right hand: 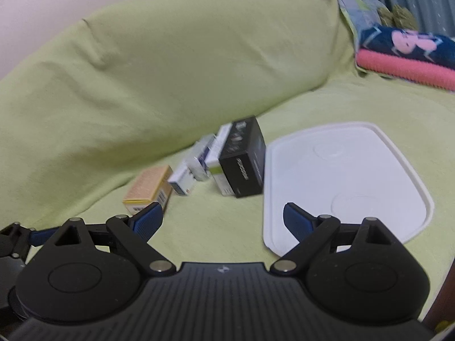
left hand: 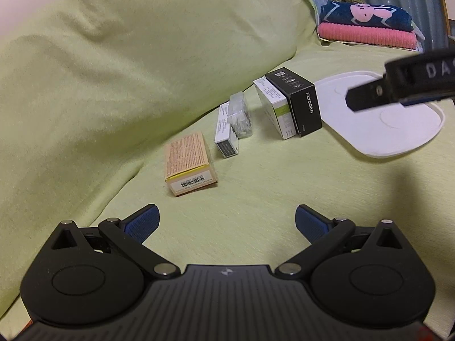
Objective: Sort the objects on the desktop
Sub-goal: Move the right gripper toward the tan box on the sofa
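Five small packages lie in a loose row on the green bedcover [left hand: 256, 199], running from near the left gripper toward the white tray. Nearest is the orange box [left hand: 189, 164], lying flat with its barcode end facing the camera. Beyond it sits a slim white box [left hand: 226, 130] with a clear plastic packet [left hand: 241, 115] leaning on its right side. Further on, a white-and-green box [left hand: 274, 108] stands pressed against the black box [left hand: 298, 99], whose right face is just beside the edge of the white tray [left hand: 398, 136]. The tray lies flat on the bedcover and carries nothing.

The left gripper [left hand: 227, 221] hovers low over the bedcover with its blue pads spread wide and nothing between them. In the left wrist view, one black finger of the right gripper [left hand: 369, 96] reaches in from the right, above the tray. In the right wrist view, the right gripper [right hand: 223, 218] is likewise released and empty, its right pad over the tray's near corner [right hand: 273, 227].

Behind, a big green cushion [left hand: 128, 56] rises, and folded pink and dark blue towels [left hand: 366, 25] rest at the far right.
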